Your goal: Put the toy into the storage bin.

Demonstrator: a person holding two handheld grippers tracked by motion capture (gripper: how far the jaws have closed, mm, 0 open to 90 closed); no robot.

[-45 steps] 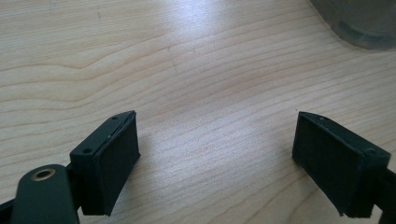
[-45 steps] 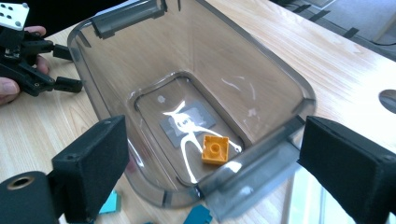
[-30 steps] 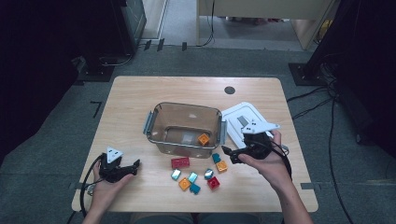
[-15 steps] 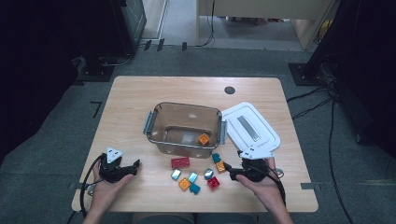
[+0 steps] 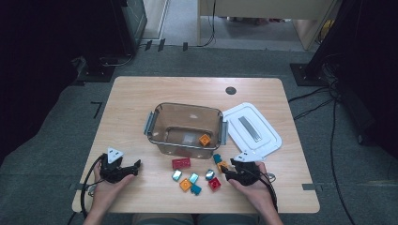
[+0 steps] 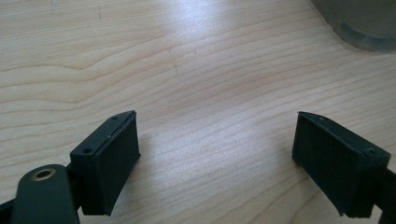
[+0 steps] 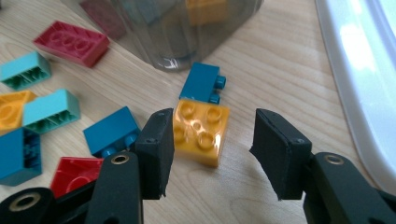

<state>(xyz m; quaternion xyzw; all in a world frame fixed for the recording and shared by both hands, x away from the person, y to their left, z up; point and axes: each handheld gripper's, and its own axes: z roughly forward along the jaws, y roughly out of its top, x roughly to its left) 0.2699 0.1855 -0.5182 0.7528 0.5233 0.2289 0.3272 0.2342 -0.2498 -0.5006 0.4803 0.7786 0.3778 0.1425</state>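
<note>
At the centre of the counter we see a clear tub with grey handles at both ends. Inside it lies one orange brick, near its corner at about four o'clock; the rest of the tub's floor is bare. The tub's white lid lies flat on the counter just beside the tub, at its three o'clock.

The loose bricks are scattered on the counter at the tub's six o'clock: a long red brick, a small red brick, an orange one and several teal ones.

We hold the right hand-held gripper low over the counter at the tub's five o'clock. Its jaws have just been closing and now stand about half open around a yellow-orange four-stud brick, which lies studs up on the counter. The left pad is at the brick's edge, while the right pad is apart from it, so the brick is between the jaws but not yet gripped. A dark teal brick lies on its side touching the far edge of this brick, at its twelve o'clock, close to the tub's wall.

Our left hand-held gripper rests at the tub's seven o'clock, its jaws wide open over bare wood, holding nothing.
</note>
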